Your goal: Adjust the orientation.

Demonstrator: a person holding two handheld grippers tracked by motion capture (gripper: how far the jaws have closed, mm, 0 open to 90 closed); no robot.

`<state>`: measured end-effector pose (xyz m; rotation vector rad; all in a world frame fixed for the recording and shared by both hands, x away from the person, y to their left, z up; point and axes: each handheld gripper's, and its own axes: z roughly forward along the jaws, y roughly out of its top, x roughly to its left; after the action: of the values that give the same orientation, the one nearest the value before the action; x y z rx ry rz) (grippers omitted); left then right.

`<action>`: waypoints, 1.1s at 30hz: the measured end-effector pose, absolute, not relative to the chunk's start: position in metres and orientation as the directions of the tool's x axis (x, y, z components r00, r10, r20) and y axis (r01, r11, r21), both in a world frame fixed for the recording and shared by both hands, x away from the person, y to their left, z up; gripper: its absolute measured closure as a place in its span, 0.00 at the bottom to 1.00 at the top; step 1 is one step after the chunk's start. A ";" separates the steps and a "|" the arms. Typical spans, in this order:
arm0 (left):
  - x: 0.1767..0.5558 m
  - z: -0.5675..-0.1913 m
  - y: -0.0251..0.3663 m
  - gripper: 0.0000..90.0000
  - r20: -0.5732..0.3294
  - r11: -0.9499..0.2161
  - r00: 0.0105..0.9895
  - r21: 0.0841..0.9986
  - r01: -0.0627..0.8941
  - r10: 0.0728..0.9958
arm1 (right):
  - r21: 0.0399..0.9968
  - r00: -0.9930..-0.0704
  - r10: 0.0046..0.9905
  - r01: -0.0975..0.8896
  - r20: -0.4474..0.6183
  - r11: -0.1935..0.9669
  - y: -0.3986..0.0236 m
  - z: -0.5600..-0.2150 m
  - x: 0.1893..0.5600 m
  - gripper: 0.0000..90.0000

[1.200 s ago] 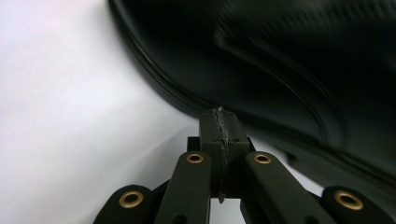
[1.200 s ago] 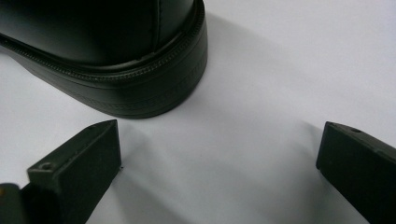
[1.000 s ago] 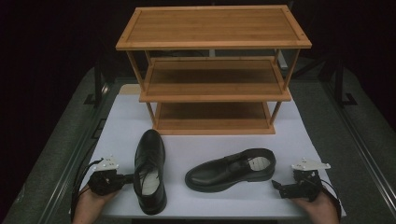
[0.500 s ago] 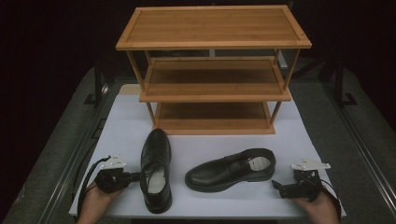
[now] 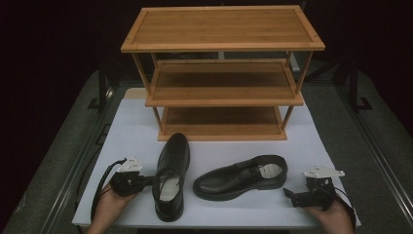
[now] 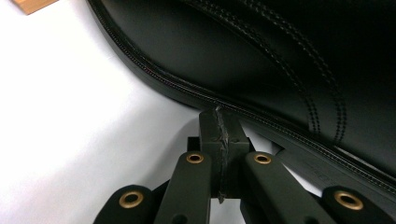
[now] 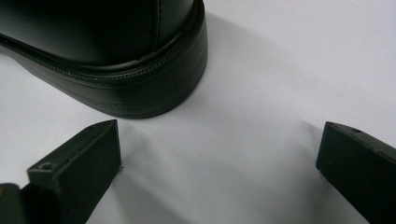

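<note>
Left gripper (image 5: 146, 181) jaws pressed together, tips against side of left shoe (image 5: 170, 176), near-left on white mat (image 5: 131, 131); right gripper (image 5: 292, 195) jaws spread, empty, just right of right shoe (image 5: 241, 178) heel.

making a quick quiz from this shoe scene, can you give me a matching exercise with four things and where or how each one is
Things:
1. left gripper
2. right gripper
3. left shoe
4. shelf rack

States or places:
a. lies crosswise, toe toward the other shoe
b. jaws wide apart, nothing between them
c. stands at the far end of the white mat
d. jaws shut, tips against a shoe's side
e. points its toe toward the rack

The spare line belongs to the right shoe.

Pairs: 1-d, 2-b, 3-e, 4-c
</note>
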<state>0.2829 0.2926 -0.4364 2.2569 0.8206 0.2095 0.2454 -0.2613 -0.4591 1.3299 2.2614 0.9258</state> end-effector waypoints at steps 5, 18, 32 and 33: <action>0.283 -0.436 0.285 1.00 -0.081 -0.553 0.795 0.675 0.488 0.602 | 0.692 -0.494 0.869 0.634 0.021 0.344 -0.261 -0.459 0.245 0.00; 0.281 -0.428 0.299 0.97 -0.081 -0.515 0.775 0.704 0.489 0.626 | 0.694 -0.493 0.870 0.634 0.022 0.342 -0.261 -0.459 0.245 0.00; 0.276 -0.436 0.351 0.18 0.016 -0.466 0.618 0.672 0.576 0.786 | 0.693 -0.493 0.870 0.634 0.021 0.343 -0.261 -0.459 0.245 0.00; 0.276 -0.437 0.354 0.15 0.017 -0.466 0.614 0.666 0.582 0.789 | 0.693 -0.494 0.869 0.634 0.021 0.343 -0.261 -0.459 0.245 0.00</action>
<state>0.2761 0.3537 -0.4373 2.2124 1.0735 0.4313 0.2453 -0.2613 -0.4592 1.3288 2.2610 0.9264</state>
